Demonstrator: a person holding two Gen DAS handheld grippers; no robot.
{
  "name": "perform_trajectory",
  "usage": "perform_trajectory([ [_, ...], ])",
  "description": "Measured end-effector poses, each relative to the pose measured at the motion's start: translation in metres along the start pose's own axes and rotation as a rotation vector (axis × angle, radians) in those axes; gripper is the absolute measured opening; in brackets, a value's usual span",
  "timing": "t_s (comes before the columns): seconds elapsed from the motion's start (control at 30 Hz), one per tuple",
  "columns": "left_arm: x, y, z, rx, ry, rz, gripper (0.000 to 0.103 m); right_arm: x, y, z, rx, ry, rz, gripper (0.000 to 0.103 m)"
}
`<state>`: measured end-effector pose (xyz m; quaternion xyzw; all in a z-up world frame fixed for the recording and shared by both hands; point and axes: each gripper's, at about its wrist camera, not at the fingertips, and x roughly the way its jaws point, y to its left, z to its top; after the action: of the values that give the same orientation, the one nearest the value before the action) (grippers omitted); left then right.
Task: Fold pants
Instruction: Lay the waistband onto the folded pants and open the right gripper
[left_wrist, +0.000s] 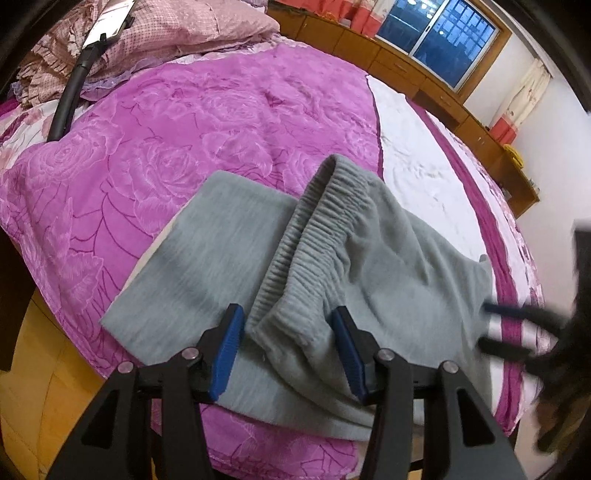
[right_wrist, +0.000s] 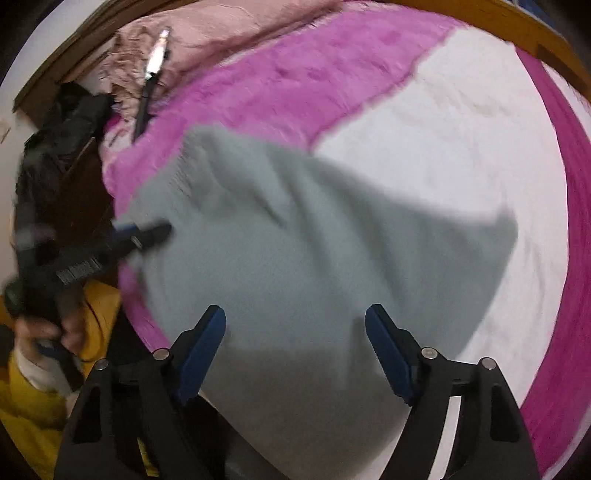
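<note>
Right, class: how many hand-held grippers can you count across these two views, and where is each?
2. The left hand-held gripper hangs open over the ribbed waistband of the grey knit pants. The right hand-held gripper hangs open over the grey cloth's other end.

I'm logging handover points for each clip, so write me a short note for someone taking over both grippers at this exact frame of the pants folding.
Left gripper: open, holding nothing, poised over the near end of the ribbed waistband.
Right gripper: open, holding nothing, above the right part of the grey pants; that view is motion-blurred.
Pants: on the pink blanket near the bed's front edge, partly over the white sheet.
Done: one fold seems made; the waistband end lies over a flat grey layer.
Left: the top layer is rumpled. Probably smooth it, then fold again into a tidy stack.
</note>
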<state>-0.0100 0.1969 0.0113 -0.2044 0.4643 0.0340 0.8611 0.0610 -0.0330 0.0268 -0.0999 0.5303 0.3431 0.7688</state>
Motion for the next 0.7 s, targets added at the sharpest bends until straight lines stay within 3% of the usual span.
perform_trajectory([
  [0.27,-0.001,-0.001,-0.003,0.002,-0.01,0.0,0.052,-0.01,0.027,0.075,-0.156,-0.088,0.022,0.073],
  [0.43,-0.012,-0.005,0.003,0.013,-0.03,-0.018,0.051,0.023,0.033,0.108,-0.214,-0.02,0.076,0.073],
  [0.53,-0.017,-0.01,0.005,0.05,-0.052,-0.013,0.051,0.041,0.038,0.114,-0.243,0.0,0.057,0.073],
  [0.7,-0.005,-0.001,0.005,-0.006,-0.011,-0.033,0.051,0.063,0.048,0.113,-0.332,0.05,0.057,0.073],
])
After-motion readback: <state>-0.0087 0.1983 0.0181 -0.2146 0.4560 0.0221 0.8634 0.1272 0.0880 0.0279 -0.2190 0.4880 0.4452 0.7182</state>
